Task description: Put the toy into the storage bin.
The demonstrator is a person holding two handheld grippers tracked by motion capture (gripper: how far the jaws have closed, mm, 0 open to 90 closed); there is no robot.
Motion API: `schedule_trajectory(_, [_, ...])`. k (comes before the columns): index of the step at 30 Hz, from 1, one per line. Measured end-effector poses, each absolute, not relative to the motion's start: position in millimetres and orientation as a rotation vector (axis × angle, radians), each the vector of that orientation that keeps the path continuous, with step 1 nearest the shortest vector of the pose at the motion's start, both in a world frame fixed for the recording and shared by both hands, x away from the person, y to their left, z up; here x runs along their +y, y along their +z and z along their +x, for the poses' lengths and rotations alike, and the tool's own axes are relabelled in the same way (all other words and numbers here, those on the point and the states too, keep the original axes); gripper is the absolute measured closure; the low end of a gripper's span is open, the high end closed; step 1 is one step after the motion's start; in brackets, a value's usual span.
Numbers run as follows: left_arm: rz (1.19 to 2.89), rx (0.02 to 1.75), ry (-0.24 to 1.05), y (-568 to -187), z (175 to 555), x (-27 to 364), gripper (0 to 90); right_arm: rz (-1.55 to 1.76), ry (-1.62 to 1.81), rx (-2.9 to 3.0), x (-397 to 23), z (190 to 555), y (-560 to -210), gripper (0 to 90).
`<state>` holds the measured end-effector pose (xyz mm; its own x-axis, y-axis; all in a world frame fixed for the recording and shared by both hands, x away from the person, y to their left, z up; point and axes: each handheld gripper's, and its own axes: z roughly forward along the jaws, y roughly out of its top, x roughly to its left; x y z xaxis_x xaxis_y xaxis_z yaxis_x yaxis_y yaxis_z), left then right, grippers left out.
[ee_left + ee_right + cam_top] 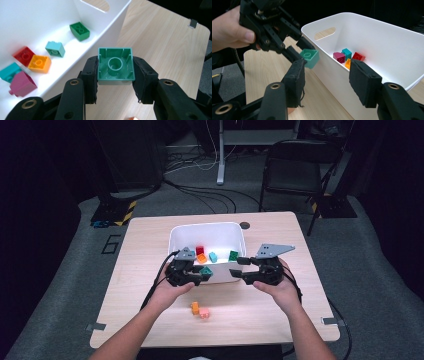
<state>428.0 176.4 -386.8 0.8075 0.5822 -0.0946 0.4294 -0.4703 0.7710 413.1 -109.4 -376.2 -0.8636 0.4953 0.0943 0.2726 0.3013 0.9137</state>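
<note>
My left gripper (pixel 202 272) is shut on a green brick (pixel 206 270), held in the air just in front of the white bin's (pixel 207 226) near wall. In the left gripper view the brick (pixel 115 53) shows its hollow underside, with the pads (pixel 92 75) pressed on its two sides. The right gripper view has the same brick (pixel 310 58) in the left gripper (pixel 305 53), beside the bin's (pixel 372 25) corner. My right gripper (pixel 241 269) stands open by the bin's front right, with nothing between its fingers (pixel 364 82).
Inside the bin lie several bricks: red (pixel 24 55), orange (pixel 38 63), light teal (pixel 55 48), dark green (pixel 79 31), magenta (pixel 22 83). An orange brick (pixel 195 307) and a pink brick (pixel 204 313) sit on the table near its front edge. A folding chair (pixel 295 167) stands behind the table.
</note>
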Motion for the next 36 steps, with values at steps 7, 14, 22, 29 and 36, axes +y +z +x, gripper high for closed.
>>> schedule_trajectory(7, [2.116, 0.739, 0.206, -365.7, 446.1, 171.9, 58.6, 0.707, 1.598, 2.351, -112.2, 414.0, -375.4, 46.0])
schedule_trajectory(14, [2.111, 0.715, 0.233, -348.9, 458.1, 161.0, 58.6, 0.718, 1.603, 2.344, -115.1, 414.7, -375.1, 46.0])
schedule_trajectory(22, [2.115, 0.713, 0.244, -343.4, 484.4, 152.3, 58.7, 0.725, 1.607, 2.336, -117.6, 415.1, -374.4, 45.9])
schedule_trajectory(29, [2.127, 0.719, 0.252, -349.3, 508.4, 145.2, 58.6, 0.730, 1.611, 2.330, -120.2, 416.5, -374.9, 46.0])
schedule_trajectory(36, [2.128, 0.726, 0.251, -360.4, 531.3, 139.1, 58.6, 0.735, 1.610, 2.331, -120.6, 417.0, -375.3, 46.0])
